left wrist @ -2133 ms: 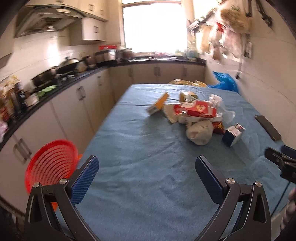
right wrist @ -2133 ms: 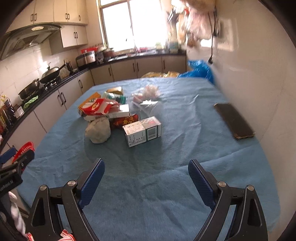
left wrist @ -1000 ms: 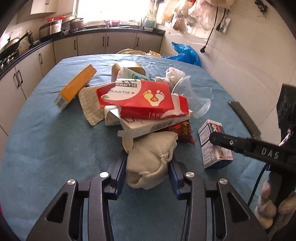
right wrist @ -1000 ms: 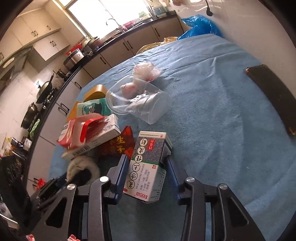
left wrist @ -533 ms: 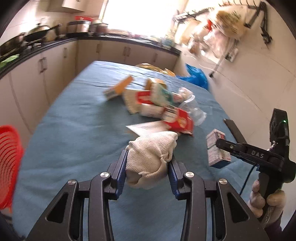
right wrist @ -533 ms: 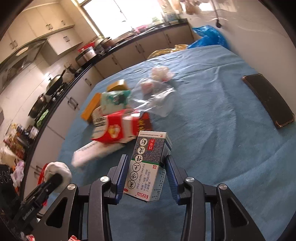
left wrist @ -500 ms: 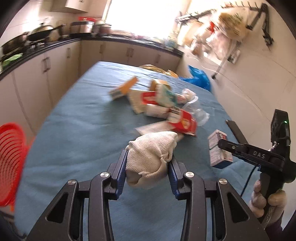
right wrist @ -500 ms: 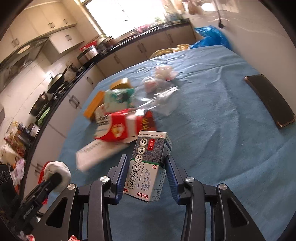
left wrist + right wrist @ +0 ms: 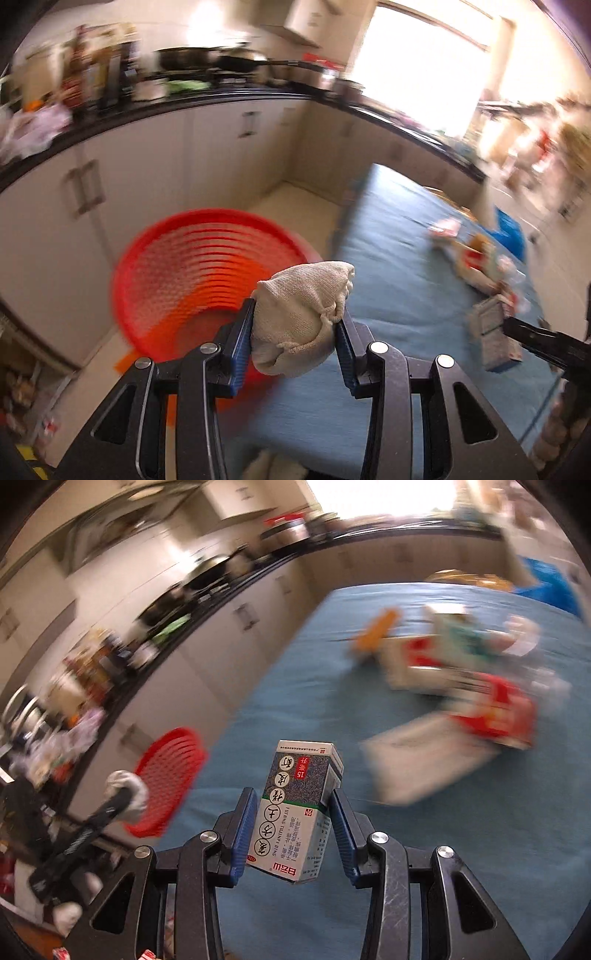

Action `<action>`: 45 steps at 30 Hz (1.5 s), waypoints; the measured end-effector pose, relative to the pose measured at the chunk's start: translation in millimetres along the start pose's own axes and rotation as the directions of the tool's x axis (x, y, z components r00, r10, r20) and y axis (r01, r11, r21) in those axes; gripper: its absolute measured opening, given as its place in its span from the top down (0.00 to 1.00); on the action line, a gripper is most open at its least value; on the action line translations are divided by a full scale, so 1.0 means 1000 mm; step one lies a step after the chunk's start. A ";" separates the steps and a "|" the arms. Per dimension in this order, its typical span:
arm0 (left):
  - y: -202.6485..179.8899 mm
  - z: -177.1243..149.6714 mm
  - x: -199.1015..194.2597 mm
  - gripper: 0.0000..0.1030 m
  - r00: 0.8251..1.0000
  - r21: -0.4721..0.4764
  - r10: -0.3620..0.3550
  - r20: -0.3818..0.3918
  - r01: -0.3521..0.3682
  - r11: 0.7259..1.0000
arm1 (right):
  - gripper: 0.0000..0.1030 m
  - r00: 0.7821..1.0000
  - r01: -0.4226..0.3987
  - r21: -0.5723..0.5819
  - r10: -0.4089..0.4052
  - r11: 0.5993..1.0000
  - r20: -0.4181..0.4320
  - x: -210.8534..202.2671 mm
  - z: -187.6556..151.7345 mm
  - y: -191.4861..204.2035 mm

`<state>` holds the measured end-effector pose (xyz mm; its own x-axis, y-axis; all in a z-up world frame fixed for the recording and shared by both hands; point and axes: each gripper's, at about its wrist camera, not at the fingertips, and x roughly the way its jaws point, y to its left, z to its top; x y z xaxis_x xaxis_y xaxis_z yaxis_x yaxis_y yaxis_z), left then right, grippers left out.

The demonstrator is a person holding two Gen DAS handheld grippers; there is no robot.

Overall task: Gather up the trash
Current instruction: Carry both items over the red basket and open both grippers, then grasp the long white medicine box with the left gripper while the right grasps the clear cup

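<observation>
- Left wrist view: left gripper (image 9: 295,339) clenches a crumpled beige cloth wad (image 9: 301,317) above the round red plastic basket (image 9: 207,273), apparently for dropping.
- Right gripper (image 9: 293,829) pinches a small printed cardboard box (image 9: 295,812) over the blue-covered table (image 9: 461,849), basket-bound.

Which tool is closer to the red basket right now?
Left. The left tool holds its cloth bundle right at the red basket; the right tool is farther back over the table.

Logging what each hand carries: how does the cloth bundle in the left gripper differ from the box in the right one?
The cloth bundle is soft, lumpy, plain off-white; the box is rigid, flat-sided and printed. The bundle bulges between the left gripper's jaws; the box stands straight in the right gripper. Both are clamped, off the table.
</observation>
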<state>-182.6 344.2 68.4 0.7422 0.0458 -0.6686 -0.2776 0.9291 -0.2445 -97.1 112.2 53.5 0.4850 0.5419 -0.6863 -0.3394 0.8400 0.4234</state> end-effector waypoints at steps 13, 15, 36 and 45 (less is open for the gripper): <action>0.085 0.031 0.015 0.52 0.998 -0.142 0.063 0.023 -0.059 0.988 | 0.55 0.980 -0.182 -0.102 0.173 0.978 -0.099 0.122 0.018 0.116; 0.088 0.029 0.013 0.47 0.998 -0.152 0.063 0.030 -0.058 0.987 | 0.46 0.979 -0.185 -0.091 0.175 0.979 -0.108 0.130 0.018 0.116; -0.015 0.010 0.001 0.32 0.997 0.044 -0.072 0.029 0.071 0.997 | 0.31 0.995 0.085 -0.026 -0.084 0.996 0.050 0.006 -0.020 -0.029; -0.130 -0.017 0.015 0.31 0.980 0.270 -0.192 -0.056 0.200 0.942 | 0.28 0.962 0.244 0.124 -0.256 0.962 0.095 -0.071 -0.038 -0.145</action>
<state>-145.7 217.6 78.5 0.7463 -0.1542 -0.6475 0.0519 0.9833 -0.1743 -112.7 -49.7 18.6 0.6299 0.3086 -0.7127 -0.1079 0.9435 0.3132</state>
